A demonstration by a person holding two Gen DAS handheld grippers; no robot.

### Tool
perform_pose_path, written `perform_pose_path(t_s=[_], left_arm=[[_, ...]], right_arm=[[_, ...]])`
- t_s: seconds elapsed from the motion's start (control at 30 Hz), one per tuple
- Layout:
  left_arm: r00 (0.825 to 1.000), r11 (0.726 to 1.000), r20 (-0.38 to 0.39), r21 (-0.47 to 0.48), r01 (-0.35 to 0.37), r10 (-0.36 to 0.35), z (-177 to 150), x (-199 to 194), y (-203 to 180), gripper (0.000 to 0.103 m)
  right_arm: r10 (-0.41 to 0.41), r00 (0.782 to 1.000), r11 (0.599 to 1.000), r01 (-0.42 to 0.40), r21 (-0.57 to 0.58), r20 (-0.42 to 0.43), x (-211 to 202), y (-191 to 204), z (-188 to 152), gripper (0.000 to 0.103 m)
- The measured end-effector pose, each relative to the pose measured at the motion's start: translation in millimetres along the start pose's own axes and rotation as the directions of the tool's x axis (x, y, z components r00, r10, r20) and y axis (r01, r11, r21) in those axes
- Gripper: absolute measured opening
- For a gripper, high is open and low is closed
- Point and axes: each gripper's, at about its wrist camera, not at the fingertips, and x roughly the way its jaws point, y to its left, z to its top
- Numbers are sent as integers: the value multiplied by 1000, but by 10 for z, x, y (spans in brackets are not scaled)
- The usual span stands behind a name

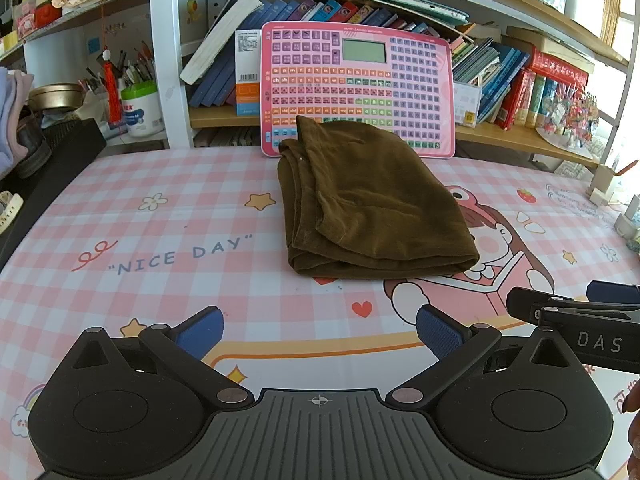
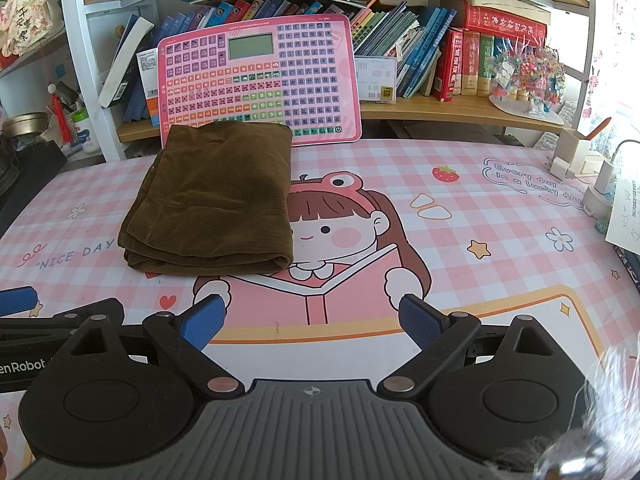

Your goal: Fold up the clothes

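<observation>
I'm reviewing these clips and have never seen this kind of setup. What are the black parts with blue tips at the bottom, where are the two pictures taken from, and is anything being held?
No robot here: a person carries one tool in each hand. Each picture comes from a camera on a tool, looking along its blue fingers. The left hand-held gripper and the right hand-held gripper are both open and hold nothing. Ahead, a folded brown garment lies on the pink checked table mat, in front of a pink learning pad that stands before the bookshelf.
</observation>
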Motion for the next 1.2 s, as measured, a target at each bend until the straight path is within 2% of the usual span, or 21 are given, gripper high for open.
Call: perform_pose_path(t_s=[1.2], left_arm=[[1000,1000,-24,5,-3,3,-42,-26,-3,103]], right_arm=[[-8,1000,1000,8,2,-24,-27,9,-50,94]])
